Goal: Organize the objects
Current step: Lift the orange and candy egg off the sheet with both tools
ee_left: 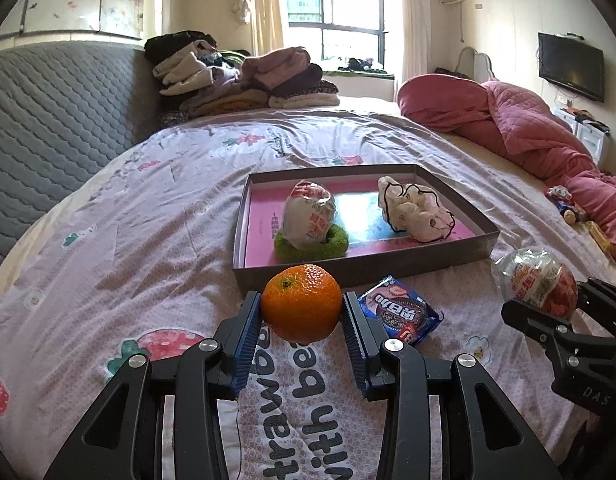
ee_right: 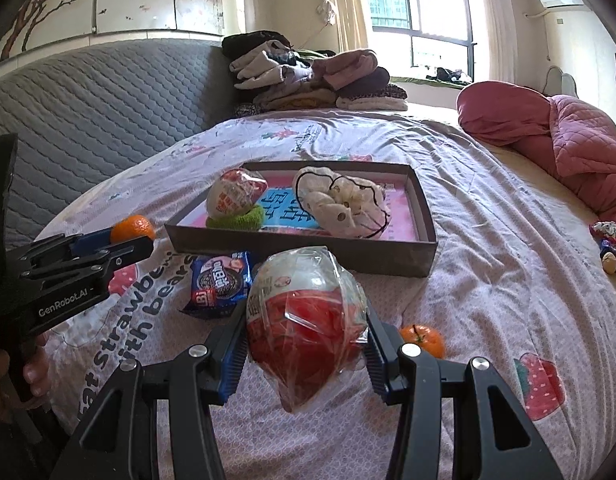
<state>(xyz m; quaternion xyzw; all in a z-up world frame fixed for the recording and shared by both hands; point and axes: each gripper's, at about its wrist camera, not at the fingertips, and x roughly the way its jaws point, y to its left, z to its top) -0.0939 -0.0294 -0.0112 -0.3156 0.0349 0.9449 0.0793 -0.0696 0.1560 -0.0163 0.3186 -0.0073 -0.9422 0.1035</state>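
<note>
Left wrist view: mandarin orange (ee_left: 302, 307) clamped across its middle in the left gripper (ee_left: 302, 314), centre of frame, just in front of the near wall of the shallow cardboard box (ee_left: 387, 266) on the bed (ee_left: 128, 216). Firm but bruisable, light, round, likely to roll if released on the sheet; hold at the widest part, mild squeeze. Right wrist view: right gripper (ee_right: 306, 346) clamped on a plastic-wrapped toy egg (ee_right: 304, 320), lower centre. Wrap is crinkly and looks slippery, shell probably stiff and light; grip the body, not the loose film. Box already holds a second wrapped egg (ee_left: 309, 214) sitting on a green knitted ring (ee_left: 311, 246), plus a cream scrunchie (ee_left: 417, 210). Blue cookie packet (ee_left: 399, 314) lies on the sheet right of the orange. Another mandarin (ee_right: 423, 339) lower right in the right wrist view.
</note>
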